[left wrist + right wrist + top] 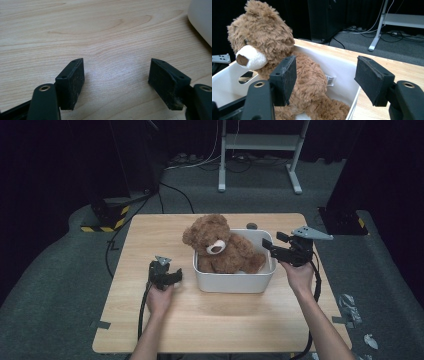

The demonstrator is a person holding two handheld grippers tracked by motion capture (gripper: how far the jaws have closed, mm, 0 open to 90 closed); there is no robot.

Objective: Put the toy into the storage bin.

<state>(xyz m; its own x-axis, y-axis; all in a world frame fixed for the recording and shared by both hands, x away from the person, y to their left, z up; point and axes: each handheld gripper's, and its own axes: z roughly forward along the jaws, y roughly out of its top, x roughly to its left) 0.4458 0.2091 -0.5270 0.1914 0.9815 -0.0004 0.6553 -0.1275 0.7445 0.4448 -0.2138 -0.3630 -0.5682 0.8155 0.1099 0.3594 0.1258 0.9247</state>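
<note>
A brown teddy bear (220,245) sits upright in the white bin (235,282) at the middle of the wooden table (210,315), its head leaning toward the bin's left wall. The right gripper (268,245) hovers at the bin's right edge, jaws spread wide with nothing between them; in the right gripper view the bear's body (312,82) lies straight ahead, partly behind one pad. The left gripper (176,275) rests low over the table just left of the bin, jaws equally wide and empty, bare wood between them in its own view.

To me this looks like the reach for the bear. A good grab would go for the thick torso or an arm rather than loose fur, closing firmly since plush squashes. The left gripper could steady the bin's wall so it doesn't slide or tip.
</note>
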